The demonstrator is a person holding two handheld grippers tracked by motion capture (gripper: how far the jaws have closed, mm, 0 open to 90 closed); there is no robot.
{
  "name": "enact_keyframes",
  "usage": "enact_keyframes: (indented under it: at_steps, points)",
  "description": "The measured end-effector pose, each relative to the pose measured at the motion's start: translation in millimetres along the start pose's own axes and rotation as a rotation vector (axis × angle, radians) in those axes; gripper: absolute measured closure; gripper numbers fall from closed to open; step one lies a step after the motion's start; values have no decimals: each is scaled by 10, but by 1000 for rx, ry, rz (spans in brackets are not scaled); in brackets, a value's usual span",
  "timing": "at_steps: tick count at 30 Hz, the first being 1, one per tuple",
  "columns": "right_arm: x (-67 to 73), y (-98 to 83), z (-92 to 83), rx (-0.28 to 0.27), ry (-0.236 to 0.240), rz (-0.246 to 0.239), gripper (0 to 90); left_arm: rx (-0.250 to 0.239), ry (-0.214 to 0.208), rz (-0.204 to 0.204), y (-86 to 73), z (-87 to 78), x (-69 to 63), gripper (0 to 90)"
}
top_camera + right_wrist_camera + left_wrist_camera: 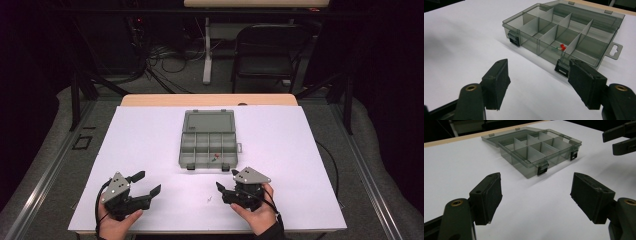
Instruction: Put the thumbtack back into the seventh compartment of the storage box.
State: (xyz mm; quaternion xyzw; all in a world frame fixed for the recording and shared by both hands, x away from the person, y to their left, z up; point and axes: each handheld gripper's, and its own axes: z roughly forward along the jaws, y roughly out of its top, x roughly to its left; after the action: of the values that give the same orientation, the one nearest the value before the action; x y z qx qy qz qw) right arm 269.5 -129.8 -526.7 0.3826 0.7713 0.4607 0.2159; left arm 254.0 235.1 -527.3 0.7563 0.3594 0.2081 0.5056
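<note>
1. Left gripper (148,184) is held low over the white table cover (150,145), jaws wide apart, nothing between them.
2. Right gripper (226,180) likewise spread wide and empty.
3. Compartment box (207,145) lies ahead of both, lid laid back, apparently left open for loading.
4. Small red and green pieces (561,47) are seen in a near compartment, just beyond the right gripper's jaws.
5. A tiny item (209,199) lies on the cover between the grippers; likely next to be picked.

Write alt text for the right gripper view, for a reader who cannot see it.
An open, smoke-grey compartment box sits on a white table, lid folded back, with small red and green pieces in one near-row compartment. The right gripper points toward it, black fingers spread apart and holding nothing.
</note>
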Motion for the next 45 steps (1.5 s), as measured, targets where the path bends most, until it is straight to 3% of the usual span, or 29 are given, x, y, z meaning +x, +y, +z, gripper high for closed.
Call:
enact_keyframes:
  at_steps: [15,20,30,35,45]
  points:
    - [64,-69,69,24,33,-20,322,-7,3,-5,0,-5,5,245]
    - [106,-67,139,51,65,-15,320,-9,6,-4,2,-12,7,245]
    - [208,-83,264,119,139,-74,326,-8,6,-4,2,-11,9,246]
    - [267,-94,318,153,182,-100,382,-7,4,-4,3,-14,12,245]
    - [323,-114,386,203,202,-138,510,-6,5,-1,3,-18,11,245]
